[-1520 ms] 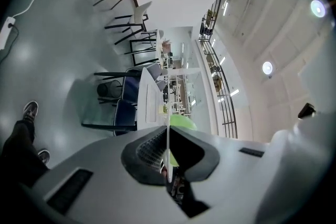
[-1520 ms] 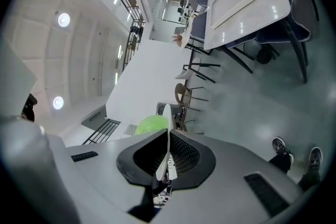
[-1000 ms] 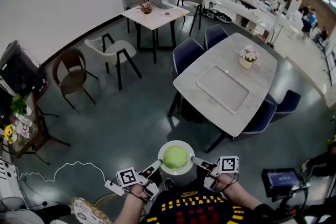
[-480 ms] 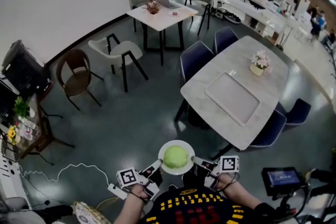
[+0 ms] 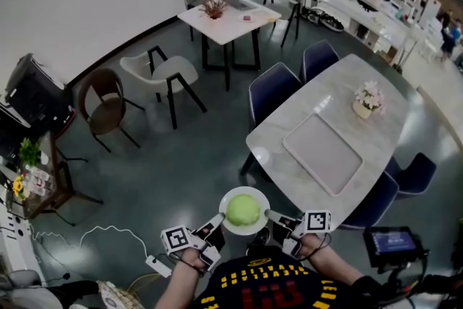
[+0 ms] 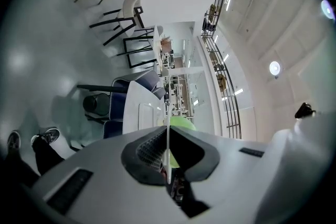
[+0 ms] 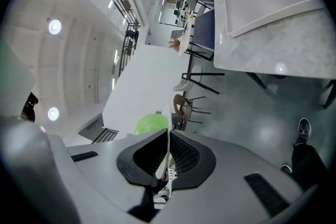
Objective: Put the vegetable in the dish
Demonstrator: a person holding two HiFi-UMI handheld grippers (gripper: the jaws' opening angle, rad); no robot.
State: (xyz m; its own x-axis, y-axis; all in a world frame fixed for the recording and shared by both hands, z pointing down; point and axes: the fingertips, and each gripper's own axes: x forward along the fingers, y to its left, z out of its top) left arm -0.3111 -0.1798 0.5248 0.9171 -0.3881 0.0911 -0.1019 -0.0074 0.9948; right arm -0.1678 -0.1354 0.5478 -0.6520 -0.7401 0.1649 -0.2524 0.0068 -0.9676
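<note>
Left tongs [image 5: 215,224], right tongs [image 5: 272,216]: each pinches the dish [image 5: 233,227] at opposite rims. Vegetable [image 5: 243,209]: round, I judge light, prone to roll; carry level.

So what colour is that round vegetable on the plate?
Light green: the vegetable sits on a white dish, clearest in the head view.

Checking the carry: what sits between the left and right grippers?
In the head view, the white dish with the green vegetable on it spans the gap; the left gripper and right gripper each clamp its rim.
</note>
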